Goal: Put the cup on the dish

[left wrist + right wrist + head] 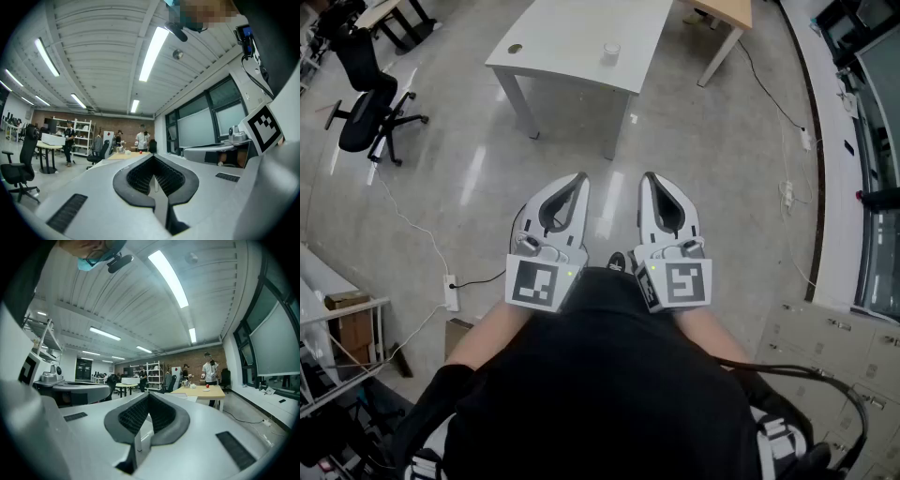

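Note:
A white table (572,37) stands some way ahead of me in the head view. On it a clear cup (610,52) sits toward the right, and a small round dish (515,48) lies near the left edge. I hold both grippers close to my body, level and pointing toward the table, well short of it. My left gripper (580,178) is shut, its jaws meeting with nothing between them, and my right gripper (649,178) is shut and empty too. Each gripper's own view shows its closed jaws, left gripper (153,157) and right gripper (149,394).
A black office chair (364,103) stands on the floor at the left. A wooden table (727,11) is behind the white one. A power strip (451,292) and cables lie on the floor. Grey cabinets (825,337) line the right wall. People stand far off (209,369).

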`<state>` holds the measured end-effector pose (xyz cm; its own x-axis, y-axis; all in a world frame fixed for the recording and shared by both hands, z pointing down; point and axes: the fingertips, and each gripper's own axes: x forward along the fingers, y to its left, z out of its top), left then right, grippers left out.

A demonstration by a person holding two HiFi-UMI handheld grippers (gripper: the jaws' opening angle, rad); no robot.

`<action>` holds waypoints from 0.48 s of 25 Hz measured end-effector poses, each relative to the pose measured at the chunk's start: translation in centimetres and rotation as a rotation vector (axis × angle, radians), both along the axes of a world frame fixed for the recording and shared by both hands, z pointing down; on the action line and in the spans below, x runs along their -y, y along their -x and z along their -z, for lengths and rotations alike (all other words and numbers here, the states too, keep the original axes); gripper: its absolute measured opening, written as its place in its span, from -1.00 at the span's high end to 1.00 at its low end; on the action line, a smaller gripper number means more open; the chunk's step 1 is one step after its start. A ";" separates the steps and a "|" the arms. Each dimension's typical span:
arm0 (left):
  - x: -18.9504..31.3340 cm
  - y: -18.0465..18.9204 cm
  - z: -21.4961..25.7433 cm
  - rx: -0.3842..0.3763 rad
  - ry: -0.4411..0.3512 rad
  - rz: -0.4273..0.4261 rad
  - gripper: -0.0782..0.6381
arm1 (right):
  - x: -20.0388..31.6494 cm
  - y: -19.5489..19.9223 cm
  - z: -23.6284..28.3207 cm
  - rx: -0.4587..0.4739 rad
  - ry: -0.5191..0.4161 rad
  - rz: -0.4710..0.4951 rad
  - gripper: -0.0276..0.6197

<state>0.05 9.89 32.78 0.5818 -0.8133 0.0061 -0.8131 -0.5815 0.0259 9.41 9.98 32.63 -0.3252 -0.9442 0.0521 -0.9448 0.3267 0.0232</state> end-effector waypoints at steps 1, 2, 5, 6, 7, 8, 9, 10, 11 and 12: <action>0.0 0.0 -0.1 0.002 0.000 -0.001 0.76 | 0.0 0.0 0.0 -0.001 0.000 0.001 0.88; 0.0 0.0 -0.1 0.003 0.001 -0.002 0.76 | 0.1 0.1 0.0 -0.002 -0.001 0.003 0.87; 0.0 0.0 -0.3 0.003 0.006 -0.001 0.76 | 0.2 0.2 0.0 -0.005 -0.001 0.006 0.87; 0.0 0.0 -0.3 0.004 0.008 0.000 0.76 | 0.2 0.2 0.0 -0.007 -0.001 0.007 0.87; 0.0 0.0 -0.3 0.005 0.010 0.001 0.76 | 0.2 0.1 -0.1 -0.008 0.000 0.006 0.87; 0.0 0.0 -0.3 0.005 0.011 0.001 0.76 | 0.2 0.0 -0.1 -0.009 0.002 0.004 0.88; 0.0 -0.1 -0.3 0.005 0.012 0.001 0.76 | 0.3 0.0 -0.2 -0.009 0.004 0.002 0.87; 0.0 -0.1 -0.3 0.005 0.012 0.001 0.76 | 0.3 -0.1 -0.2 -0.009 0.007 0.001 0.87; 0.0 -0.1 -0.3 0.004 0.012 0.003 0.76 | 0.3 -0.2 -0.2 -0.008 0.010 0.000 0.87; 0.0 0.0 -0.4 0.004 0.014 0.006 0.76 | 0.3 -0.2 -0.2 -0.003 0.012 0.000 0.87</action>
